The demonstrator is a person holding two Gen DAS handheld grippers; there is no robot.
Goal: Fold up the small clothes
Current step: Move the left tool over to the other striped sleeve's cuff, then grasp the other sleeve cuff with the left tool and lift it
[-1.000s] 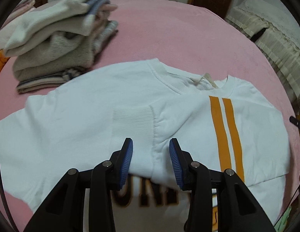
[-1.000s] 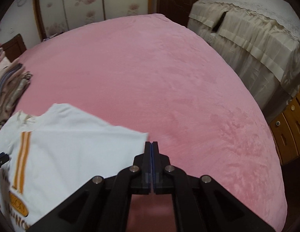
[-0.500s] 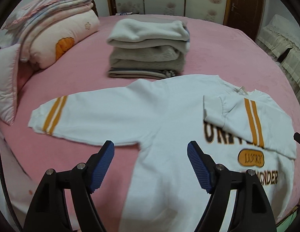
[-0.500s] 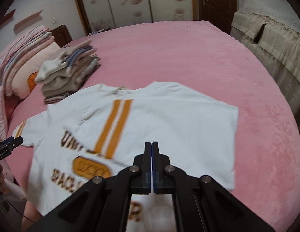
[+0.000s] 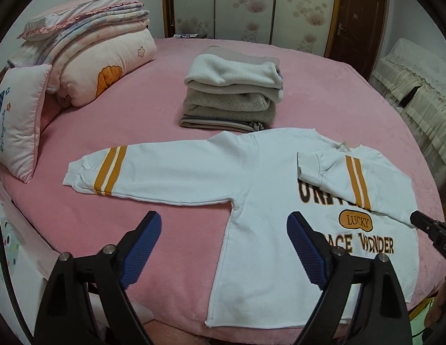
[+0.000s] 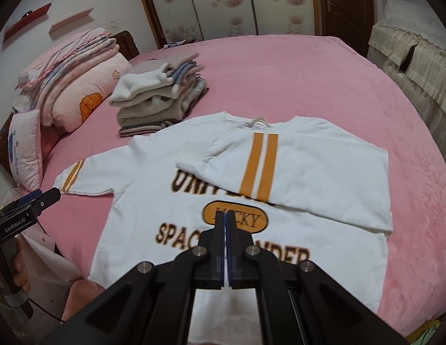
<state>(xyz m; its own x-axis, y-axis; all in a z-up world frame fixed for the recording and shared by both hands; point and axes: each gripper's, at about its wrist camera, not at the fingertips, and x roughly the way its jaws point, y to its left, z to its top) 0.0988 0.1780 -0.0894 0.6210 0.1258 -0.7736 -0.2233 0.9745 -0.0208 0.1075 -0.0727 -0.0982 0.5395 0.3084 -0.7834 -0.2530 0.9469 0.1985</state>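
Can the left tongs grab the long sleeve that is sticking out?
Probably yes. The left tongs are open and empty, and the outstretched sleeve of the white sweatshirt lies flat on the pink bed just ahead, with nothing covering it.

We see a white sweatshirt (image 5: 269, 178) with paired orange stripes on each sleeve, dark brown lettering edged in orange, and an orange oval badge, lying on a plain pink bedspread (image 5: 323, 92). Toward the far edge of the bed sits a stack of folded clothes (image 5: 234, 95) in cream, beige and grey, striped at the bottom. At the left edge, pale pink pillows (image 5: 108, 57) carry an orange print. Our grippers are black with blue pads (image 5: 142, 244).
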